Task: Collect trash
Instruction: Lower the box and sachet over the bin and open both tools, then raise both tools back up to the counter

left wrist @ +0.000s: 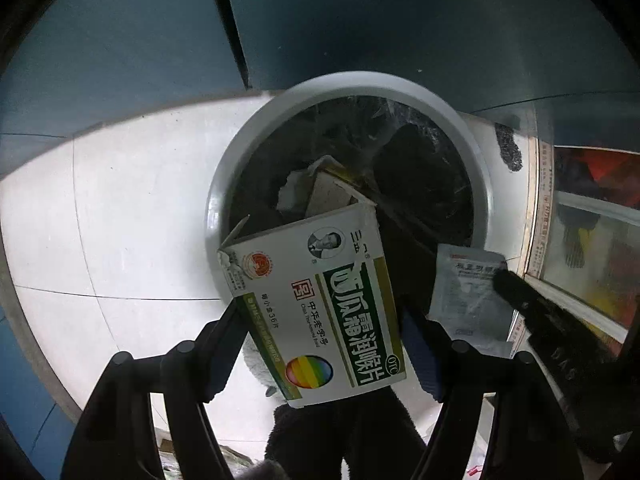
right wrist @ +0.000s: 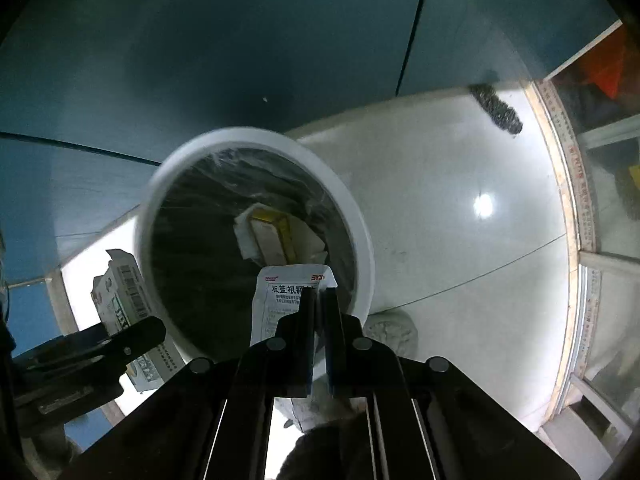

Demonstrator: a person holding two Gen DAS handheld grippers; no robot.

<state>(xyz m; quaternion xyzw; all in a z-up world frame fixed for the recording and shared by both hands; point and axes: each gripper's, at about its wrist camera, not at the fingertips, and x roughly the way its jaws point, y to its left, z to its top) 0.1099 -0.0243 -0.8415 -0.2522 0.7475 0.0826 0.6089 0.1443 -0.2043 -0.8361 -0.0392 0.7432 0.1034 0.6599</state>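
The white floor (left wrist: 120, 208) fills the left of the left wrist view, with the bin (left wrist: 476, 152), white-rimmed and lined with a black bag, at centre.

The left gripper (left wrist: 320, 320) has its jaws spread wide and pinching the medicine box (left wrist: 320, 300) by its 2 side faces, low centre. The box hangs over the near rim.

The right gripper (right wrist: 316, 300) has its jaws pressed together on the sachet (right wrist: 280, 296), low centre of the right wrist view, over the bin mouth.

Risk: the box straddles the rim. Released here, it would likely tip outward onto the floor. The light sachet may catch on the rim.

Legible writing: the box shows "OTC" and "36". The sachet shows "板蓝根".
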